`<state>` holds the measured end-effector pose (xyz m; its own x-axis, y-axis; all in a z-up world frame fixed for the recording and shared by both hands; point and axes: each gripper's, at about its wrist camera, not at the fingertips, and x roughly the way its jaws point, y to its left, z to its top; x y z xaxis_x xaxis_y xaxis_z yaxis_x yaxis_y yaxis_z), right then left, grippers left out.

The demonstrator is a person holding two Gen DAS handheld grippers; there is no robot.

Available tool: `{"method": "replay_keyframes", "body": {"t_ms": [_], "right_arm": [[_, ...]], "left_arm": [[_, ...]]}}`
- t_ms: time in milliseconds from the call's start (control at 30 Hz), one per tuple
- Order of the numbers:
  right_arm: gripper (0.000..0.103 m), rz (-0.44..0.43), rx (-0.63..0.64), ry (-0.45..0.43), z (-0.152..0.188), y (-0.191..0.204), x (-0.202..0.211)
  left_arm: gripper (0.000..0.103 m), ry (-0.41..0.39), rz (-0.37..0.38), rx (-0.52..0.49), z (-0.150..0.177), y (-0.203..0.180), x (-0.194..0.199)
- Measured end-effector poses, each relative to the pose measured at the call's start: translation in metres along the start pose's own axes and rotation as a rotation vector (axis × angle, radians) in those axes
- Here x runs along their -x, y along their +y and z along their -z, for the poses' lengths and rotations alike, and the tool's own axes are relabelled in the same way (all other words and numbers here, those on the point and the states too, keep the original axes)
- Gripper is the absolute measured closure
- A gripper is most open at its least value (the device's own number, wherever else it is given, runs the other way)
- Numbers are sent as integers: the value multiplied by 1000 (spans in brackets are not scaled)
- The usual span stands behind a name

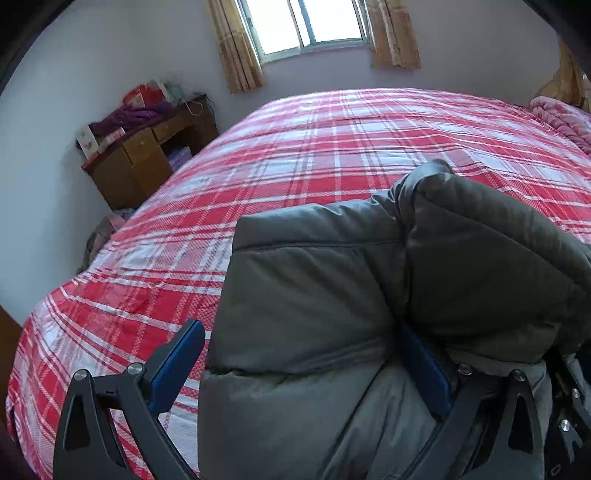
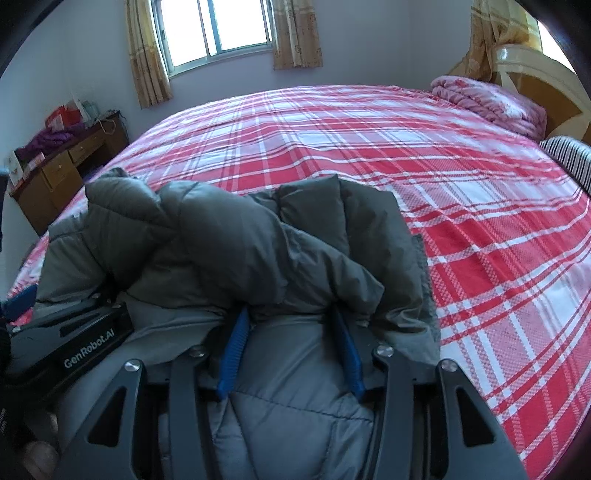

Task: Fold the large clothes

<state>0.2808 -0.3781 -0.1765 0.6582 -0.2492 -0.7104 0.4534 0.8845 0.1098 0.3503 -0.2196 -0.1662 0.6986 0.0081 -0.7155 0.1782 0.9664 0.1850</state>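
A grey padded jacket lies bunched at the near edge of a bed covered in a red and white checked sheet.

The left wrist view shows the left hand-held gripper spread wide, its blue fingers on either side of a thick fold of the jacket; the right finger is half buried under the fabric, and whether the pads press on it cannot be told.

The right wrist view shows what the other does not: the right hand-held gripper with its fingers partly apart and a ridge of the jacket draped over their tips, more padding lying between them. It also shows the body of the left hand-held gripper resting on the jacket, a pink blanket by the headboard and a striped cloth.

Both views show the window, curtains and a wooden worktop with drawers, carrying a purple garment and red boxes.
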Motion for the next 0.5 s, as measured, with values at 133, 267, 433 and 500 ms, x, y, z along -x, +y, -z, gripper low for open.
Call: {"method": "replay_keyframes", "body": {"t_ms": [133,267,433,500], "right_arm": [[49,-18,-3,1,-1,-1,2],[15,-155,-88,-51,3,-24,28],[13,-149,-124,-114,22,-59,67],[14,-173,-151,-59,32,-74,60]], "left_arm": [[1,57,167,17,-2,22,9],[1,-2,217,1,10,55,43],[1,-25,269,-19,38,83,57],[1,-16,296,-15,45,82,52]]}}
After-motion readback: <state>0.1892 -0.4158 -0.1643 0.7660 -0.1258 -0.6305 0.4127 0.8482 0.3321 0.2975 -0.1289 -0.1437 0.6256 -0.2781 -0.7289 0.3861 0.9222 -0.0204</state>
